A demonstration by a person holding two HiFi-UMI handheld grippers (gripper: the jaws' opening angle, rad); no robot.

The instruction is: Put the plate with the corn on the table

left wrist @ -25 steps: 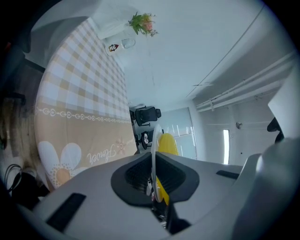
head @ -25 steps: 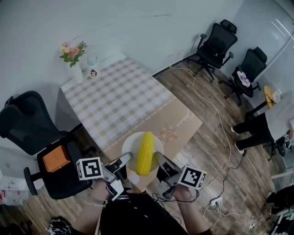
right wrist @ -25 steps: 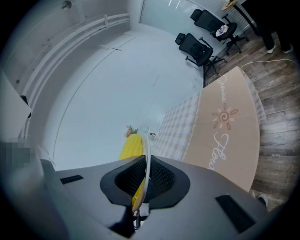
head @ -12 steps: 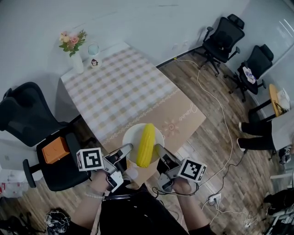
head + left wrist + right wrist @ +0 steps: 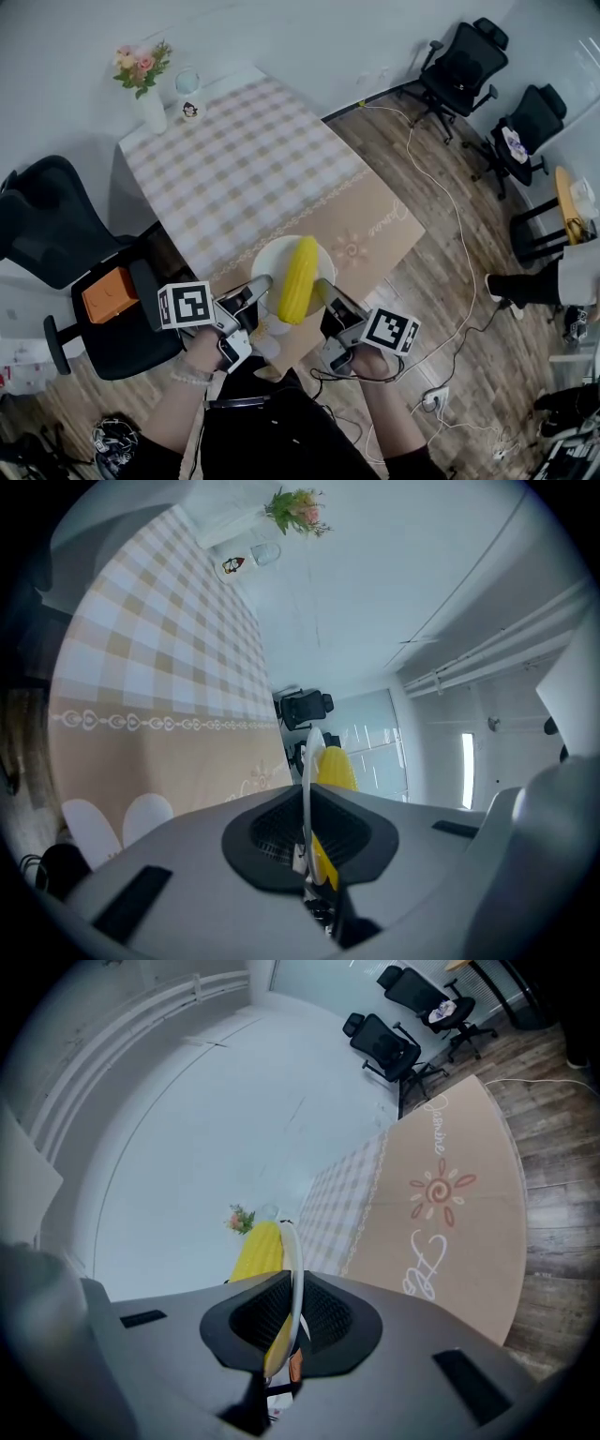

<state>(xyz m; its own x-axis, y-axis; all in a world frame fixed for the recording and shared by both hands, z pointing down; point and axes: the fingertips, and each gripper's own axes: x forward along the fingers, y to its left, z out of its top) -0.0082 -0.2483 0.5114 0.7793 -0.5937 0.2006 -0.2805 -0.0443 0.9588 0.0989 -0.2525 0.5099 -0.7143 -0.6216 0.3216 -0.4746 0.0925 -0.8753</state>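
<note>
A white plate [image 5: 272, 265] carries a yellow corn cob [image 5: 299, 278] lying lengthwise on it. The plate is over the tan near border of the table [image 5: 375, 225]; I cannot tell whether it touches the cloth. My left gripper [image 5: 262, 284] is shut on the plate's left rim and my right gripper [image 5: 320, 287] is shut on its right rim. In the left gripper view the plate [image 5: 307, 761] stands edge-on between the left gripper's [image 5: 307, 841] pads, the corn [image 5: 336, 766] beyond it. The right gripper view shows the plate rim [image 5: 296, 1260] clamped in the right gripper [image 5: 292, 1321], beside the corn [image 5: 255, 1252].
A vase of flowers [image 5: 141, 89], a glass [image 5: 187, 82] and a small figure [image 5: 190, 110] stand at the table's far corner. A black chair [image 5: 52, 220] with an orange object [image 5: 110, 293] is at the left. Office chairs [image 5: 464, 61], a floor cable [image 5: 450, 234] and a person [image 5: 562, 279] are at the right.
Both grippers have carried the plate forward and lower, from in front of the table's near edge to over its tan border. The grip on the rim is unchanged.
</note>
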